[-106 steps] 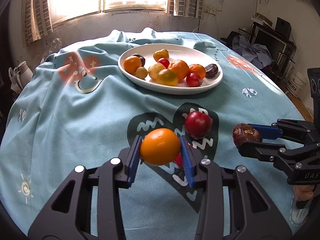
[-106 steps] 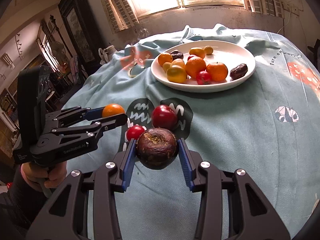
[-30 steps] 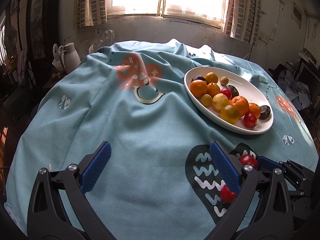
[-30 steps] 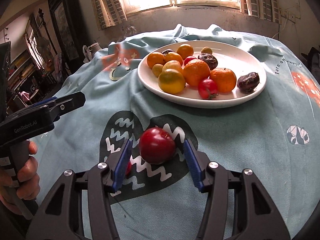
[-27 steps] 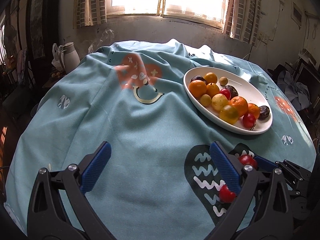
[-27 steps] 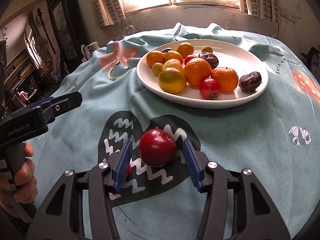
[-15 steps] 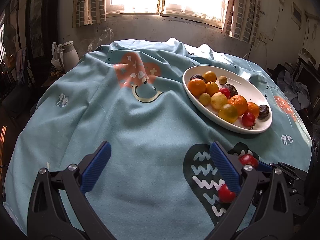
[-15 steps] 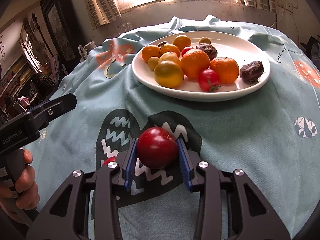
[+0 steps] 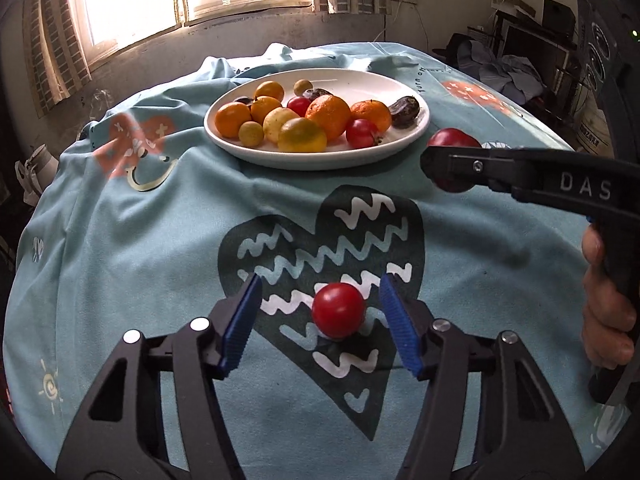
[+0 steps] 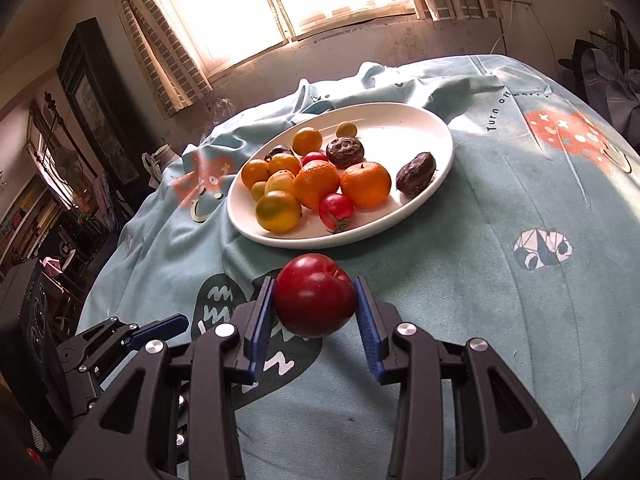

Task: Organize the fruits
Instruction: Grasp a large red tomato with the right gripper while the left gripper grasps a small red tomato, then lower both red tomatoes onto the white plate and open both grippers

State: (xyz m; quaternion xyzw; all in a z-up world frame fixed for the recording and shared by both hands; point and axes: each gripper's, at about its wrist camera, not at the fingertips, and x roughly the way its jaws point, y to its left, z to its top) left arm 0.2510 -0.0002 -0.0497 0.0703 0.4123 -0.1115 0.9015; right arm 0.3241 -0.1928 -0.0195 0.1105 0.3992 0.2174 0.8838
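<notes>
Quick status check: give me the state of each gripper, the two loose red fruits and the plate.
Left gripper: closing, pads not yet touching the tomato.
Right gripper: shut on the apple.
Tomato: on the cloth, between the left pads.
Apple: held off the cloth.
Plate: loaded with fruit, far end bare.

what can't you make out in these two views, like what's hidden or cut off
- Left wrist view: most of the big red fruit sits behind the right gripper finger.
- Right wrist view: the small red tomato is out of sight; the left gripper shows only one finger, the rest cut off at the frame edge.
- Both views: the dark fruit at the white plate back is mostly behind oranges.
</notes>
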